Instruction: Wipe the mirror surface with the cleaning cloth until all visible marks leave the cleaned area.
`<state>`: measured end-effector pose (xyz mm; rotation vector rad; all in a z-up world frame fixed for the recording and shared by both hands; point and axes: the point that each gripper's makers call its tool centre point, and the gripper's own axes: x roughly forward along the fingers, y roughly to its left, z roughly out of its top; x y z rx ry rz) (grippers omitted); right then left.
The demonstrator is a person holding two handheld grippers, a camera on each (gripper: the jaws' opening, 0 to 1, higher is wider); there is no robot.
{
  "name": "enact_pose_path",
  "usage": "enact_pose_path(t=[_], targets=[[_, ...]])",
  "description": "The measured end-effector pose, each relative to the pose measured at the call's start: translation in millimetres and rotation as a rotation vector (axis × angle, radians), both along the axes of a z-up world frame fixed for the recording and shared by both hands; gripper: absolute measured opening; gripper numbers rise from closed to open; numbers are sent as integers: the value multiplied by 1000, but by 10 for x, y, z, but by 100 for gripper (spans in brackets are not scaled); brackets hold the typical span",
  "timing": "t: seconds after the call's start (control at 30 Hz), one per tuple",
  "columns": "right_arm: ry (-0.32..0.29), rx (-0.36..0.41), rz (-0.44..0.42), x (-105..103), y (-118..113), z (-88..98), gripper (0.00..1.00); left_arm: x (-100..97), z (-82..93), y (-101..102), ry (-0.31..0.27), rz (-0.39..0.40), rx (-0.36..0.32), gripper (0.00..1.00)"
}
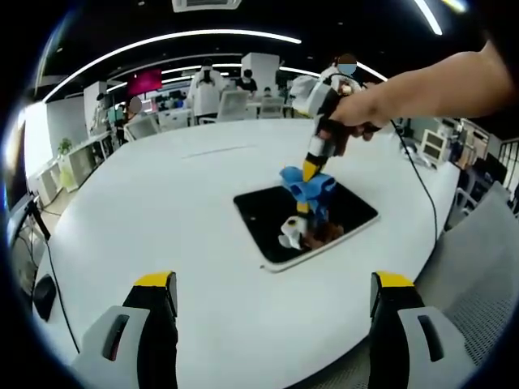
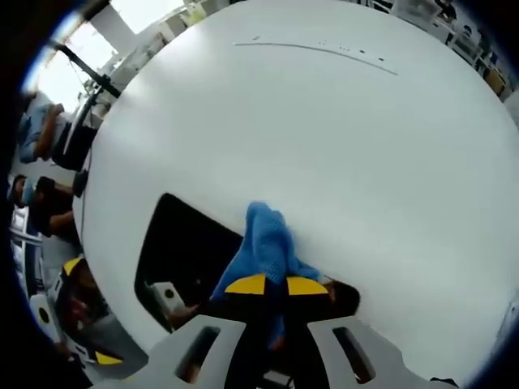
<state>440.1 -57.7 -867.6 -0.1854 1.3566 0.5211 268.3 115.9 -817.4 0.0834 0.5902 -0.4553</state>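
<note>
Overhead, the right gripper [image 1: 310,172] points down — pinching the blue cloth [image 1: 308,185] against the mirror [image 1: 349,212]; left gripper [image 1: 274,301] spread.

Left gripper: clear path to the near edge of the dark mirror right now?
Probably yes. The left gripper hangs open above bare white table, nothing between it and the dark square mirror; the right gripper holds the blue cloth farther in.

Bare table [image 1: 162,194] surrounds mirror [image 1: 268,215]; cloth [image 1: 308,185] atop.

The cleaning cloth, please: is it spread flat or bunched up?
Bunched up. The blue cleaning cloth is gathered between the right hand-held gripper jaws, its end pressed on the mirror.
</note>
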Motion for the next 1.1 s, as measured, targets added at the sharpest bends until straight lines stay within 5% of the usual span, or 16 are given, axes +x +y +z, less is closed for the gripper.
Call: enact_pose_path(t=[1.1], targets=[[-51,1,19,-453,-24,42,2,-2,18,-8,-15,2,9,100]])
